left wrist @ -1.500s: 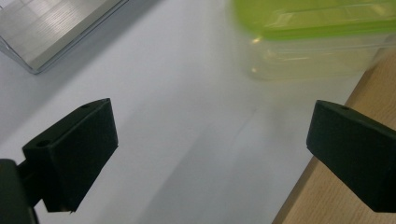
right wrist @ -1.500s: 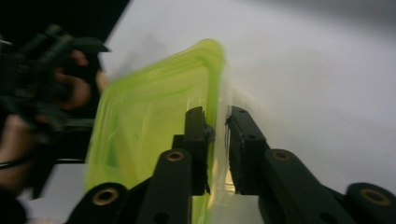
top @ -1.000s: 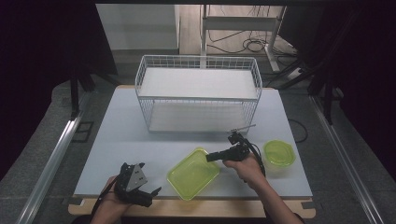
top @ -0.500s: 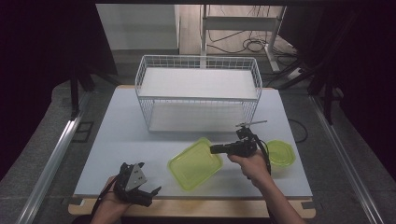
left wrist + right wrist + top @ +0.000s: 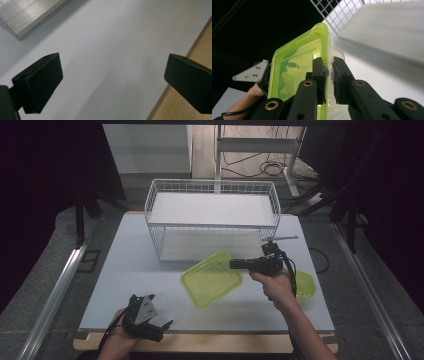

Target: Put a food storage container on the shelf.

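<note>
A rectangular clear tub with a lime-green lid [image 5: 212,280] hangs tilted above the table's middle, just in front of the wire basket [image 5: 212,202]. My right gripper [image 5: 234,264] is shut on its right rim. In the right gripper view the jaws [image 5: 329,63] pinch the green lid [image 5: 292,67] and the clear wall together, and the tub stands on edge. My left gripper [image 5: 162,329] rests at the table's front left edge, open, with nothing between its jaws [image 5: 112,66]; below them lies bare white tabletop [image 5: 107,37].
A round lime-green container [image 5: 306,285] lies on the table right of my right hand. The white wire basket has a grey shelf [image 5: 387,27] inside. A wooden strip [image 5: 197,50] borders the table's front edge. A metal rail [image 5: 55,295] runs along the left.
The right gripper has risen with the green-lidded tub and carried it away from the front edge toward the basket. The left gripper has stayed where it was.
</note>
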